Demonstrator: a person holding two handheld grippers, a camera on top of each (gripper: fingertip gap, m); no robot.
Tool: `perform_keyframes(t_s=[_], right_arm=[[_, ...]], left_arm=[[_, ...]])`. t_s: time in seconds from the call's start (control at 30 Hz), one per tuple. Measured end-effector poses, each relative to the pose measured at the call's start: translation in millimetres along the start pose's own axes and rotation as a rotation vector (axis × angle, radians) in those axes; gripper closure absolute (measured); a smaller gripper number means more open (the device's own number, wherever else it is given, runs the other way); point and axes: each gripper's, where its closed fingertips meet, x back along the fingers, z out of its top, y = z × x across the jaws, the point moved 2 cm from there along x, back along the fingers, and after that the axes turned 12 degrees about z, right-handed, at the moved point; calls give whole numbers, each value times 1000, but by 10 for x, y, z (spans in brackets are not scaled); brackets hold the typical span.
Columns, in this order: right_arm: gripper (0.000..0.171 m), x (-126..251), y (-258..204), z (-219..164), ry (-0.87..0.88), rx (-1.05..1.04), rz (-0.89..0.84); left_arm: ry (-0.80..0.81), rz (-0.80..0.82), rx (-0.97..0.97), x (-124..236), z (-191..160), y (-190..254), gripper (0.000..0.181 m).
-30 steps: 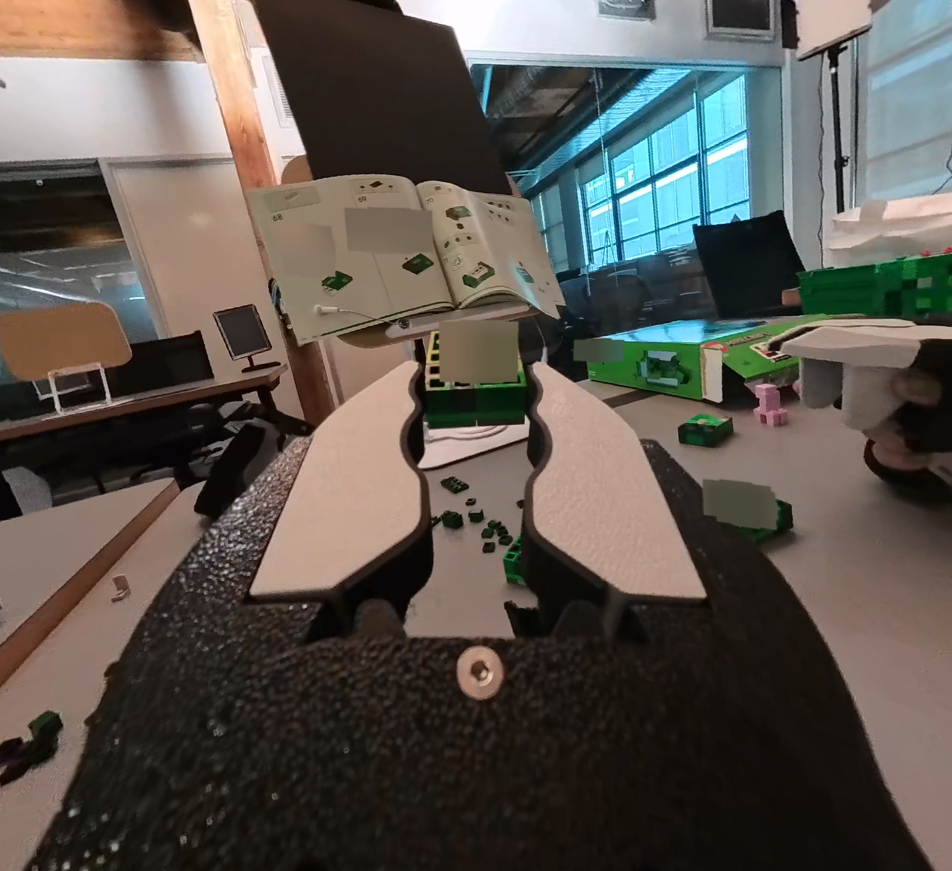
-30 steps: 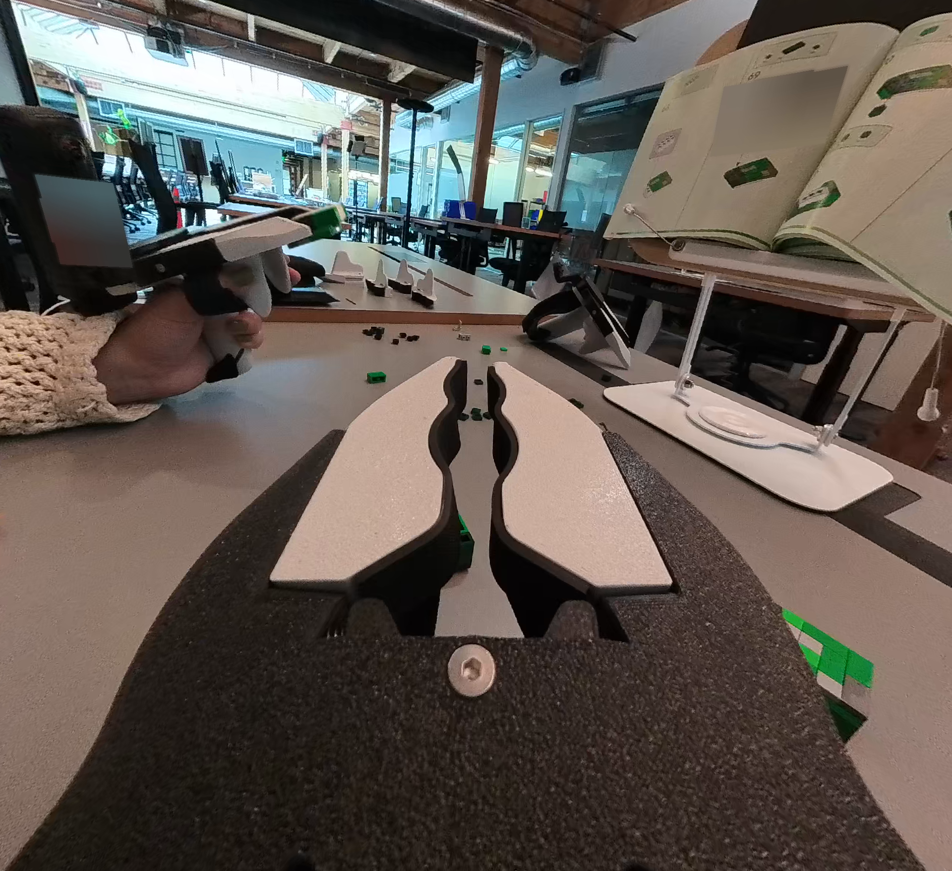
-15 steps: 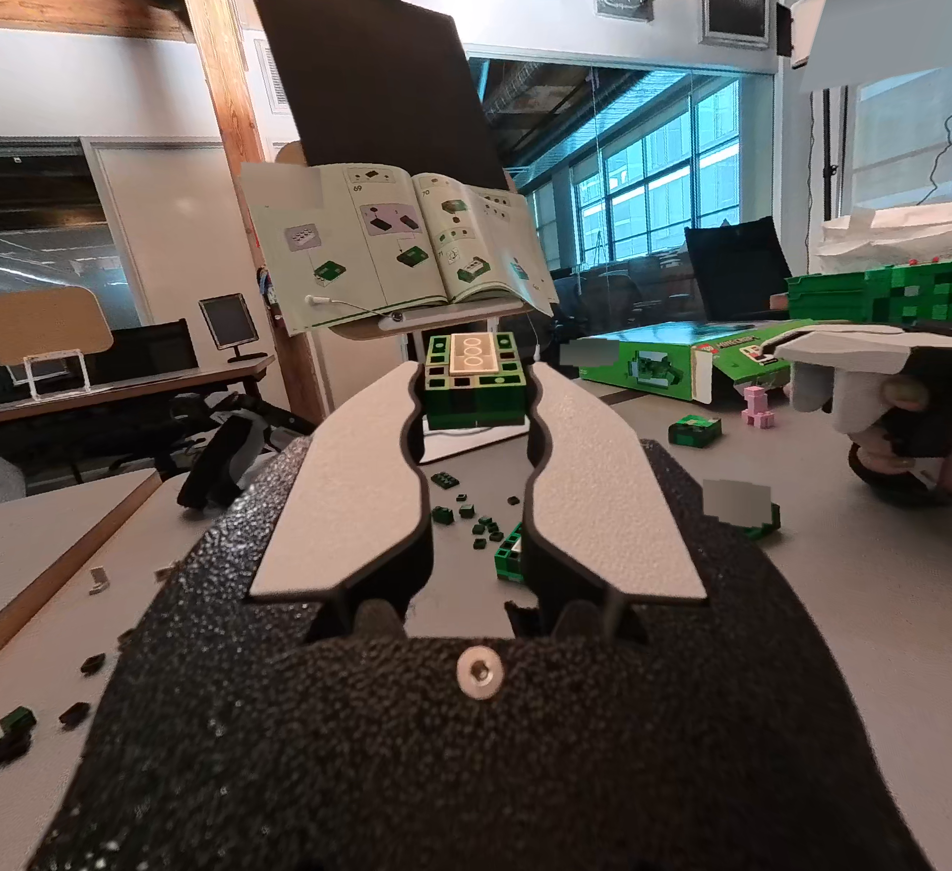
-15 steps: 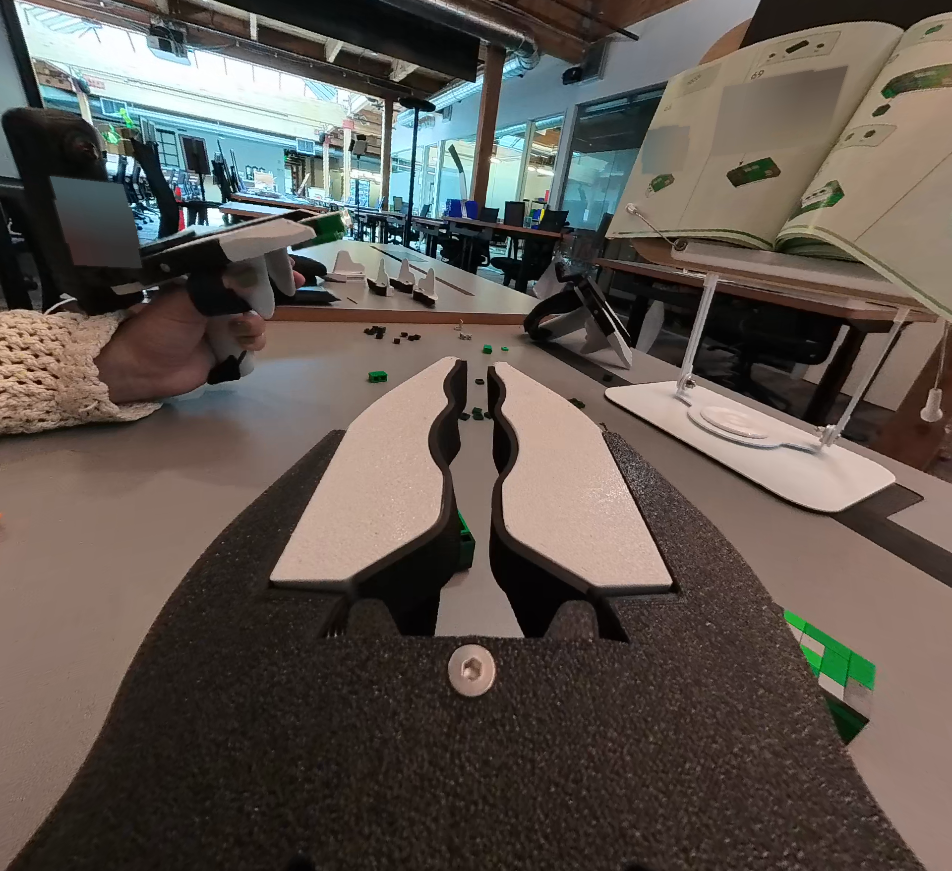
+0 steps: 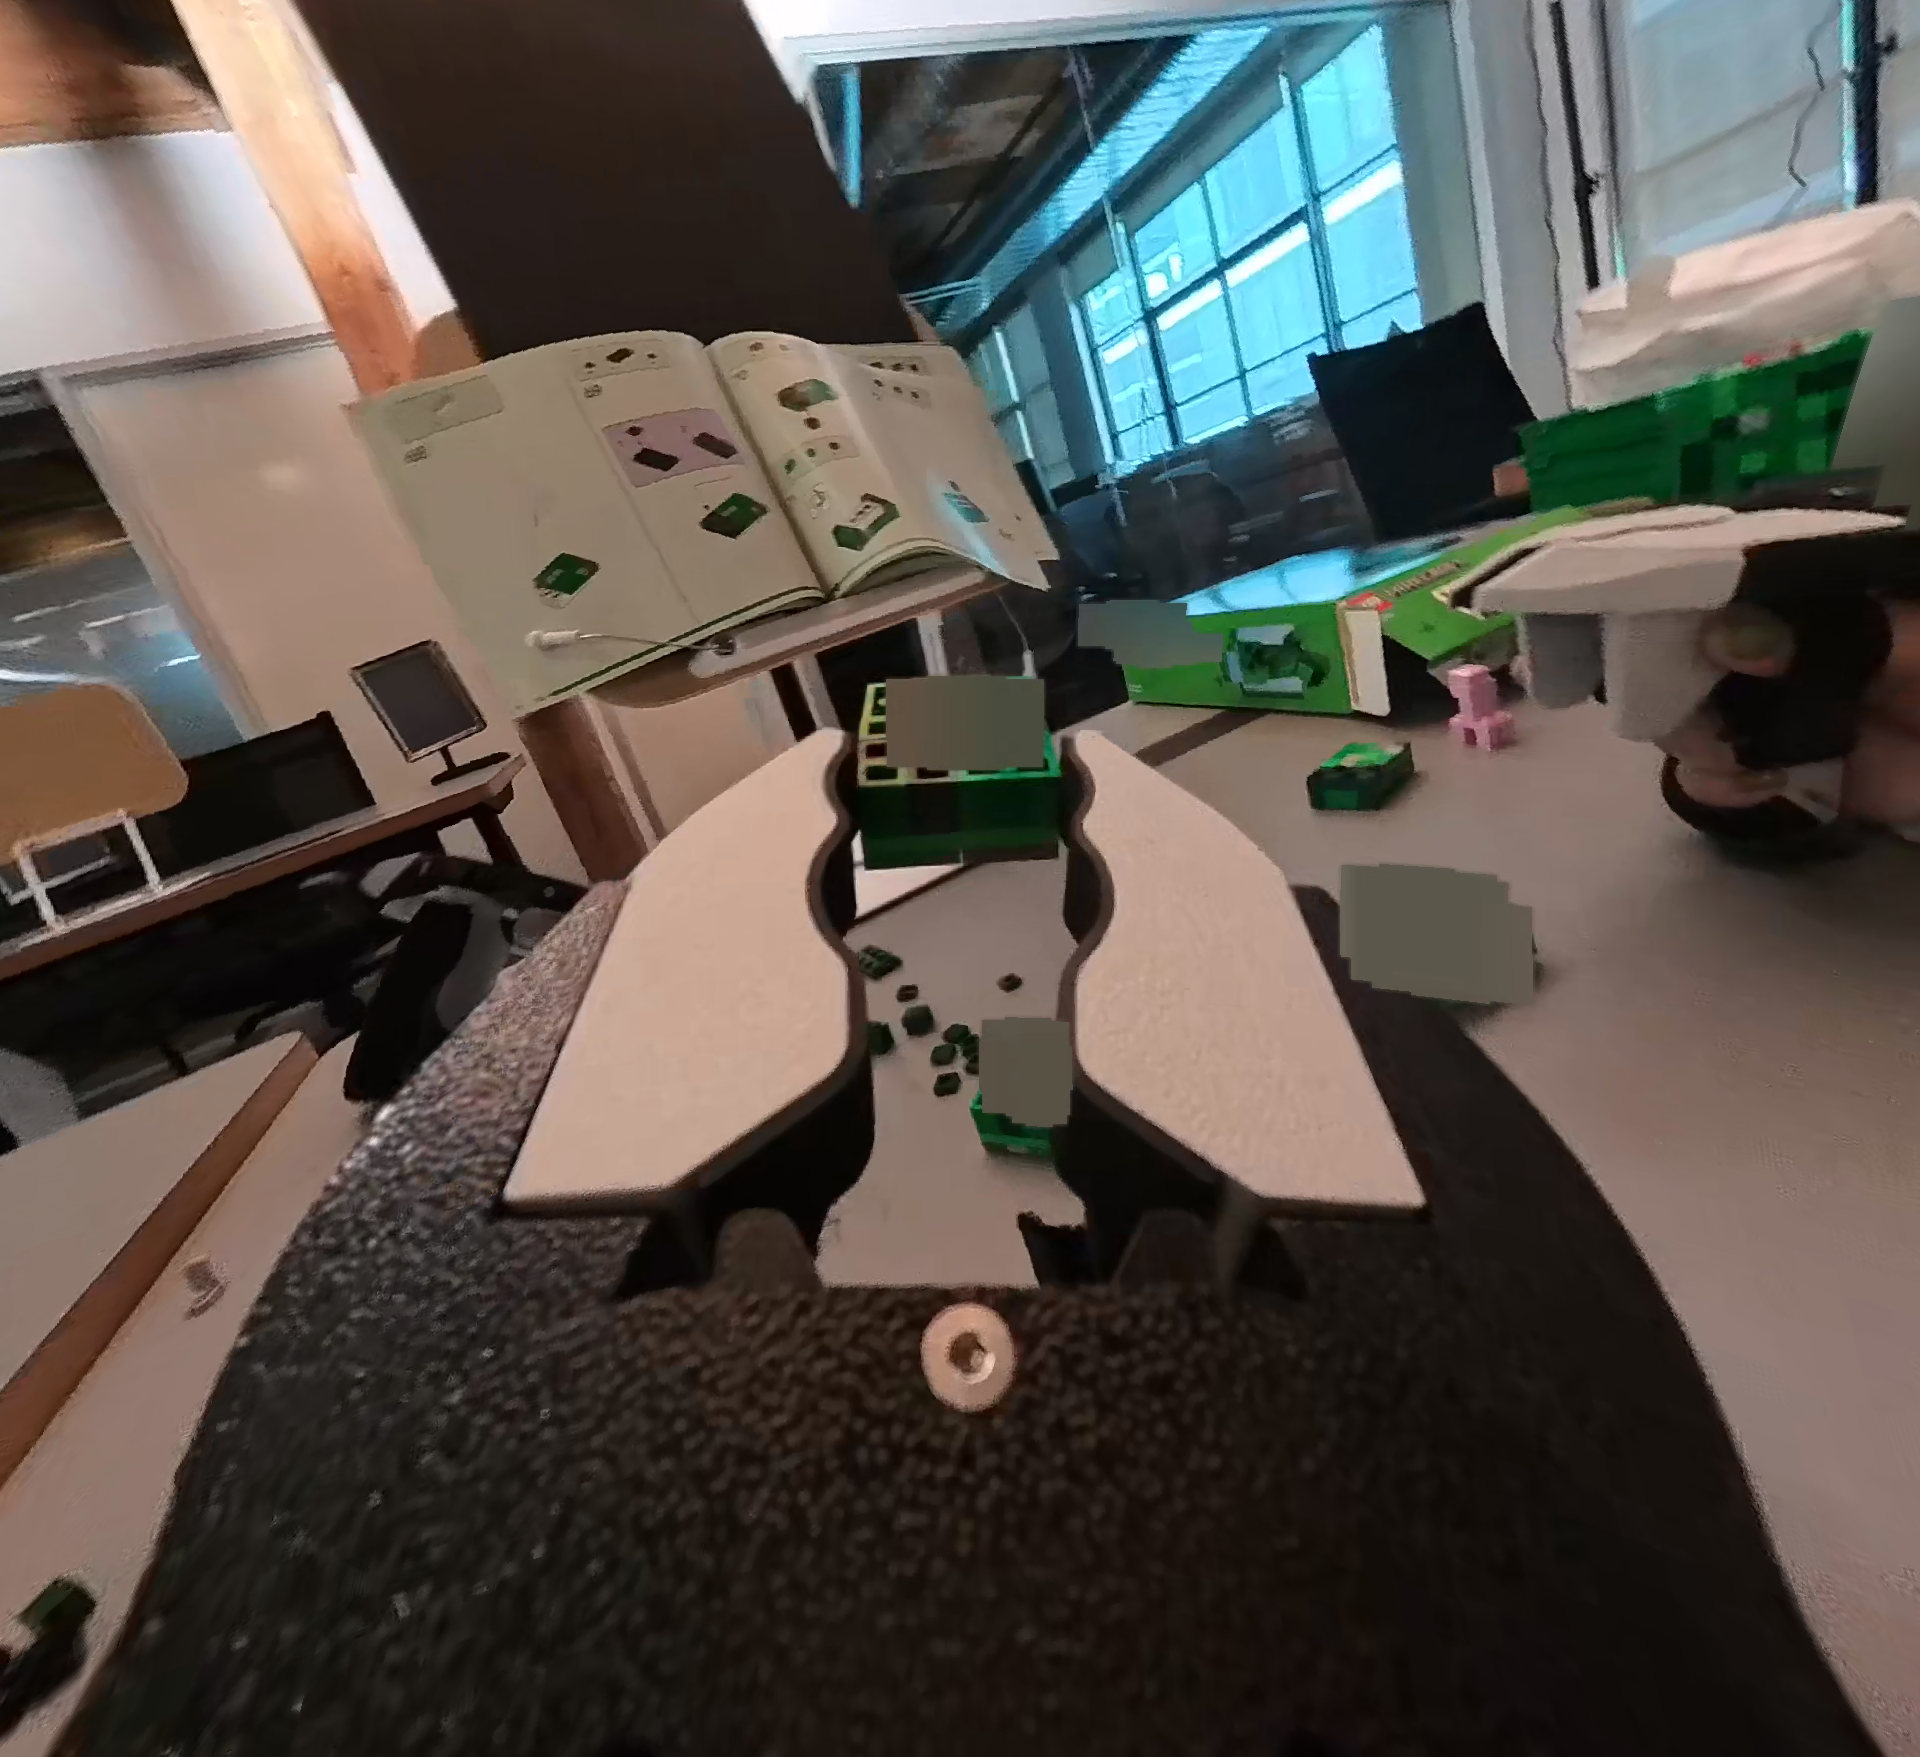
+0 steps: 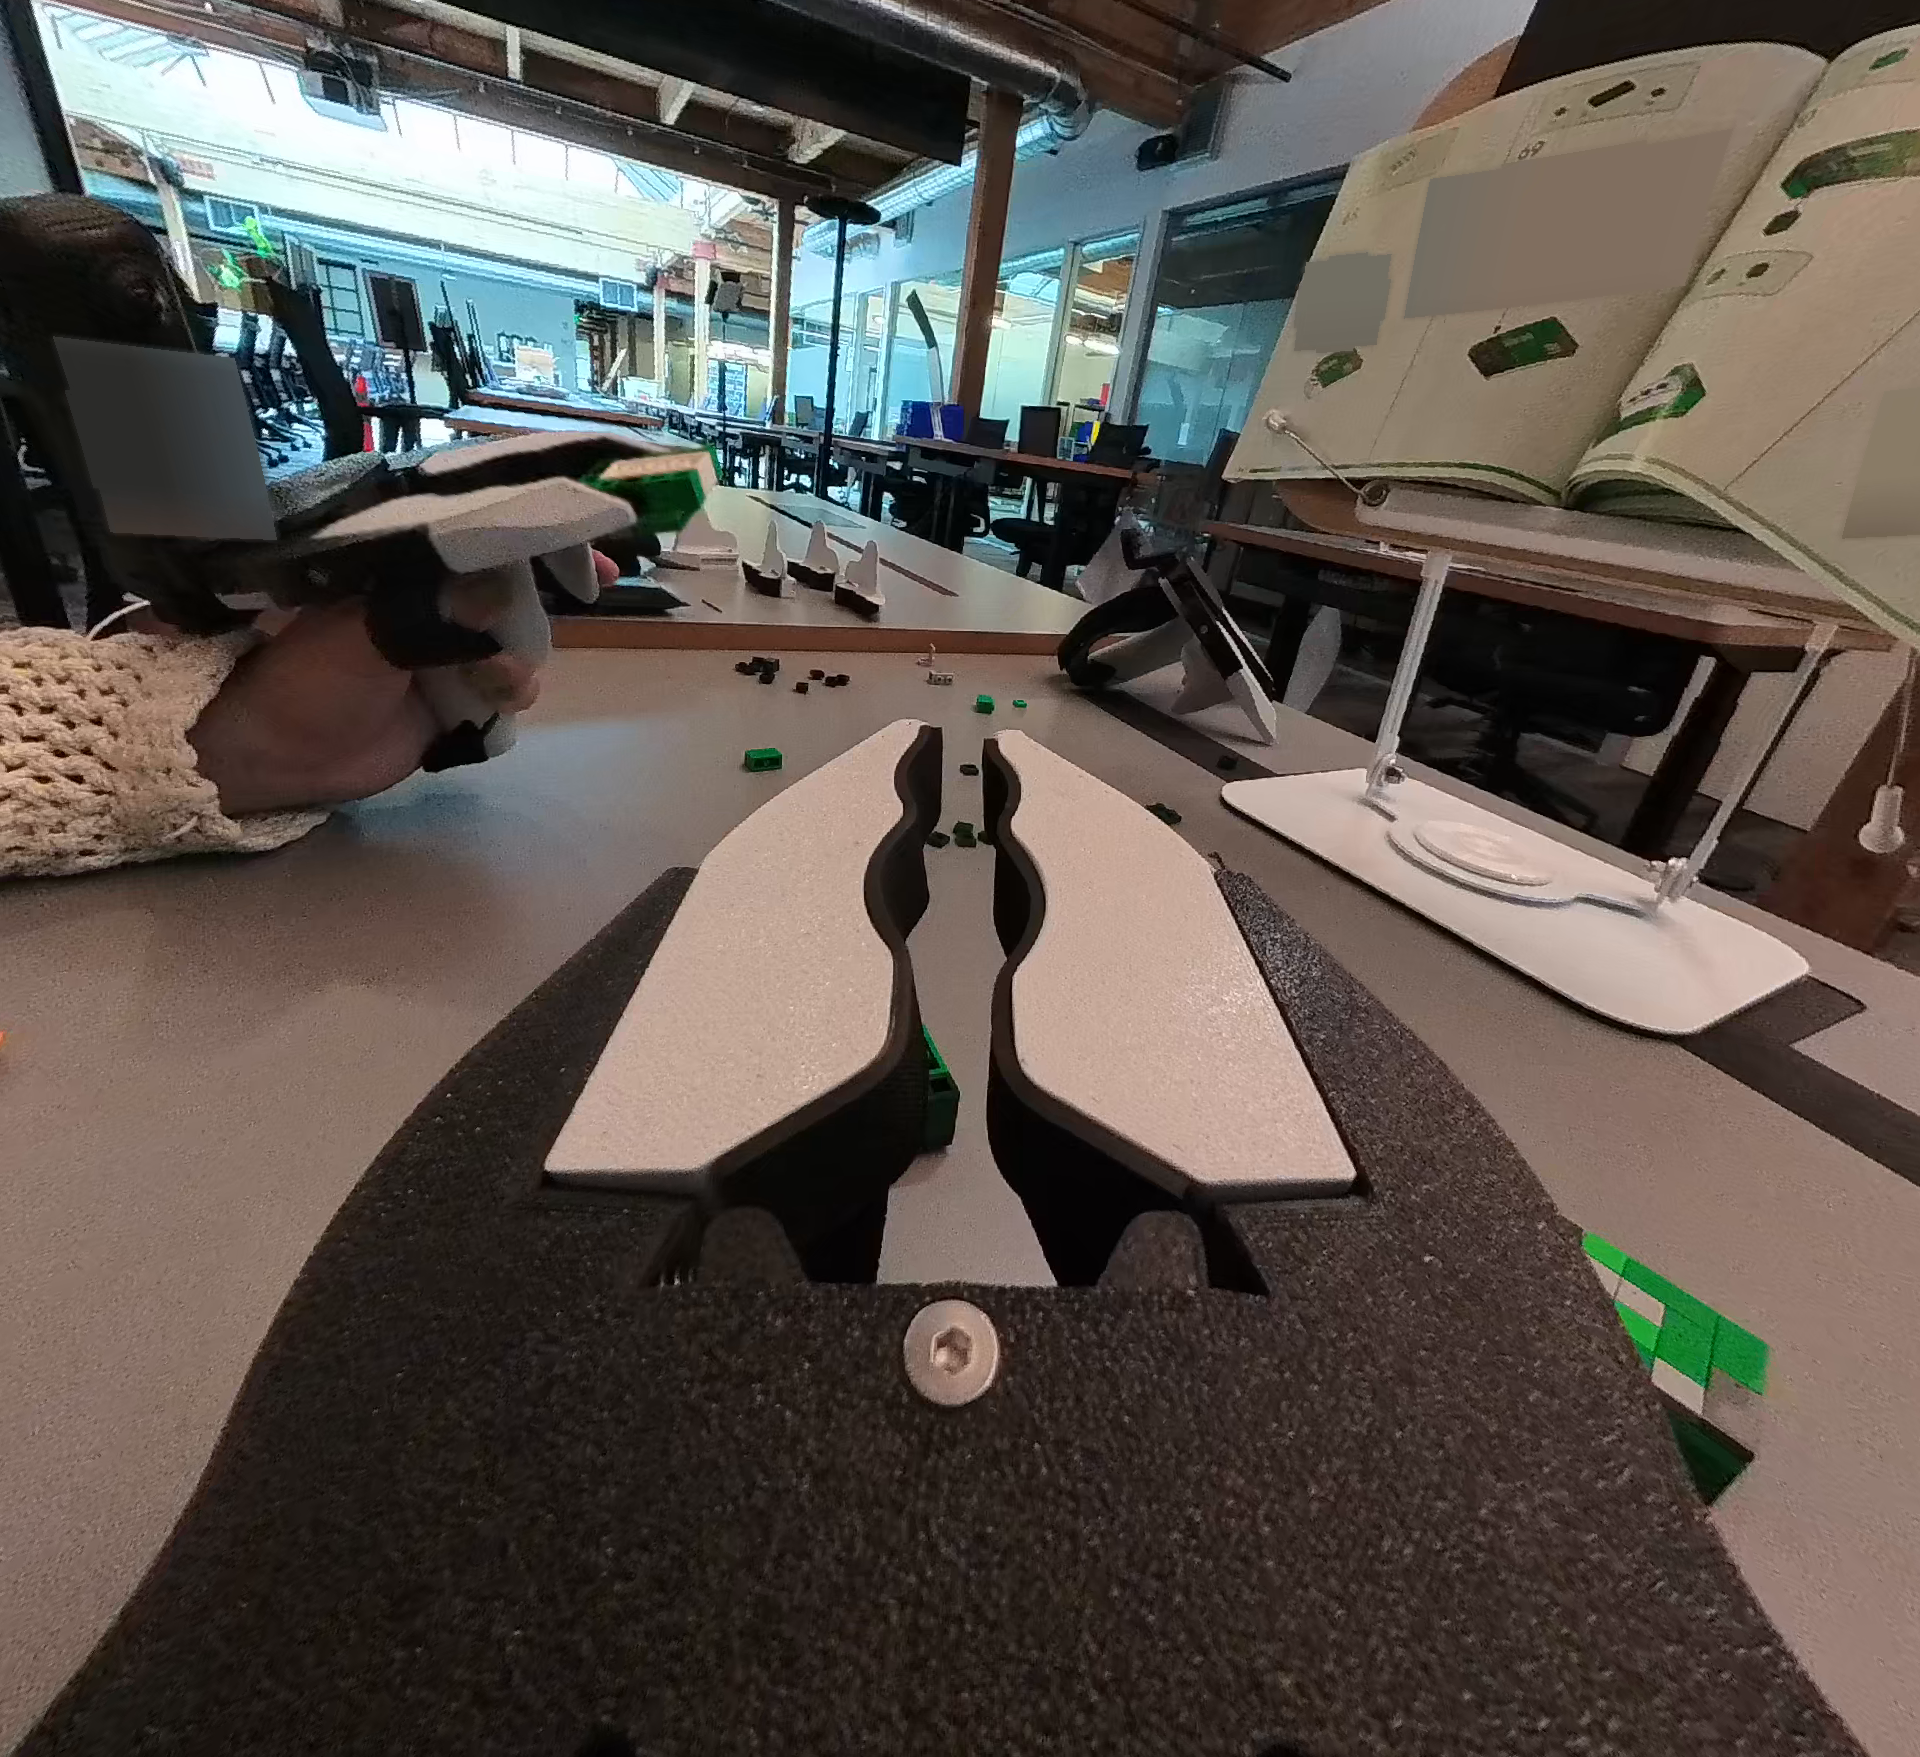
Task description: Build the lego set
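My left gripper is shut on a green lego block assembly and holds it above the grey table. It also shows in the right wrist view, held by a hand in a knit sleeve, with the green block at its tips. My right gripper rests low over the table with its fingers nearly together and nothing visible between them. It also shows in the left wrist view at the right. Loose dark green pieces lie on the table under my left gripper. A green brick lies under my right gripper.
An open instruction booklet sits on a white stand. A green set box, a pink figure, a small green build and a large green build are at the right. More small pieces lie farther off. The grippers' ends are close to 20 cm from one another.
My left gripper has rolled and shifted a little with the green block still in it. My right gripper has not moved.
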Motion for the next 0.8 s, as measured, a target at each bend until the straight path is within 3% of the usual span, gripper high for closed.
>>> perform_keyframes(t_s=[0.8], right_arm=[[164,-4,-3,-5,-4,3,5]], left_arm=[[-30,-53,-15,-11,-47,96,146]])
